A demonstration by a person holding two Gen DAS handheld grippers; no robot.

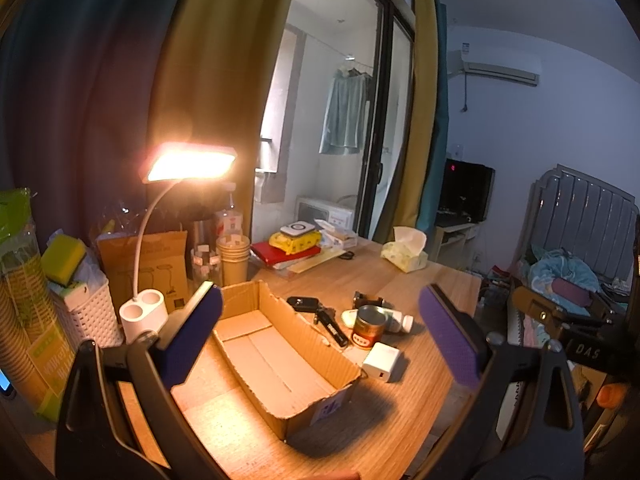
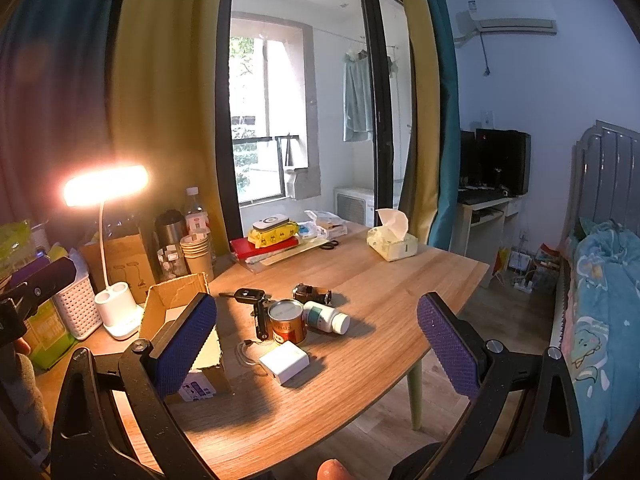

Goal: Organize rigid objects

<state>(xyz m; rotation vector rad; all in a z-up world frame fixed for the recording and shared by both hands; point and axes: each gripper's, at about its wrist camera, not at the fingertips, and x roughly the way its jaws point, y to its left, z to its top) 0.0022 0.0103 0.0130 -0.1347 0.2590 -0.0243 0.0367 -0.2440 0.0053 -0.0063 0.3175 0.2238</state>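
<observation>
An open, empty cardboard box [image 1: 280, 364] lies on the wooden table; it also shows in the right wrist view [image 2: 172, 300]. Right of it sit a red-gold can [image 1: 369, 327] [image 2: 286, 322], a white pill bottle [image 1: 394, 320] [image 2: 326, 317], a white charger block [image 1: 382, 361] [image 2: 285, 361], a black flashlight-like stick [image 1: 334, 330] [image 2: 261, 318], a car key [image 1: 303, 303] [image 2: 249, 294] and a watch [image 2: 312, 293]. My left gripper [image 1: 320, 336] is open and empty above the box. My right gripper [image 2: 316, 340] is open and empty above the objects.
A lit white desk lamp [image 1: 142, 314] [image 2: 118, 316] stands left of the box beside a white basket [image 1: 90, 316], paper cups [image 2: 197, 254] and a brown carton. Books [image 2: 266, 246] and a tissue box [image 2: 392, 244] lie at the back. The table edge [image 2: 440, 332] drops off at right, bed beyond.
</observation>
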